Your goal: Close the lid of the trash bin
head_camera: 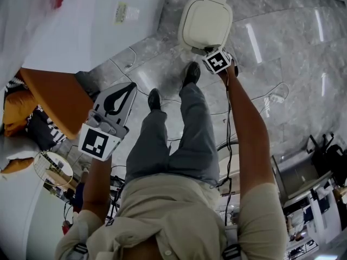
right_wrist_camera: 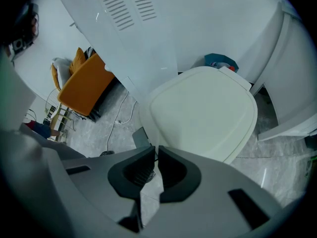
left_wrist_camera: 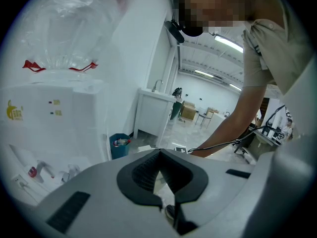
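Observation:
The trash bin (head_camera: 206,23) stands on the marble floor at the top of the head view, its cream lid (right_wrist_camera: 203,113) lying flat down on the body. My right gripper (head_camera: 213,54) hangs at the bin's near edge, pointing steeply down. In the right gripper view its jaws (right_wrist_camera: 155,148) are shut with only a slit between the tips and nothing held, just short of the lid's front rim. My left gripper (head_camera: 132,86) is held well off to the left, away from the bin. Its tips (left_wrist_camera: 159,152) meet, shut on nothing.
The person's shoes (head_camera: 190,72) stand just before the bin. A big white cabinet (head_camera: 92,20) is to the left of the bin, with an orange cushion (head_camera: 54,99) nearer me. Cables (head_camera: 130,64) trail over the floor. A small blue bin (right_wrist_camera: 220,62) sits behind.

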`<control>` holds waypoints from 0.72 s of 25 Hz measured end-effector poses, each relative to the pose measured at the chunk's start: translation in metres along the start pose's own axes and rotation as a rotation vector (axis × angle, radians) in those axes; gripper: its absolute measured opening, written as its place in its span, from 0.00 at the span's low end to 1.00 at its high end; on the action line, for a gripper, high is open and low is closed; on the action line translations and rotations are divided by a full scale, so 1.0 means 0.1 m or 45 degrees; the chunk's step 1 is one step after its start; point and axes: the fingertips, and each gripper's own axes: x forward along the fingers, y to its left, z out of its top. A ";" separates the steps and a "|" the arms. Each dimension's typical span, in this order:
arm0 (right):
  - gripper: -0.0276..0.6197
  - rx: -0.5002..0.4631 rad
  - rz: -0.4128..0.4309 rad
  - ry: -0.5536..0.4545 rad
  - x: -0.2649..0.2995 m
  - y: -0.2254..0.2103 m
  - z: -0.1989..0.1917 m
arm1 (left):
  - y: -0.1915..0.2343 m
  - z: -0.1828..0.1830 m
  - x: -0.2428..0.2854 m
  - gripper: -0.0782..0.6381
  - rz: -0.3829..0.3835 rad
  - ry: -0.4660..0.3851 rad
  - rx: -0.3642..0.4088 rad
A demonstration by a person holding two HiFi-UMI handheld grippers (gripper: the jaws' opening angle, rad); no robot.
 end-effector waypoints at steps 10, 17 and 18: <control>0.09 -0.012 -0.003 0.016 0.04 0.02 -0.01 | 0.00 -0.07 0.00 0.13 -0.004 -0.001 -0.001; 0.09 -0.011 0.013 0.042 0.09 0.06 -0.03 | 0.02 -0.08 -0.01 0.13 0.003 0.020 0.003; 0.09 -0.014 0.000 0.045 0.07 0.05 -0.02 | 0.02 -0.08 -0.02 0.13 0.004 0.031 0.007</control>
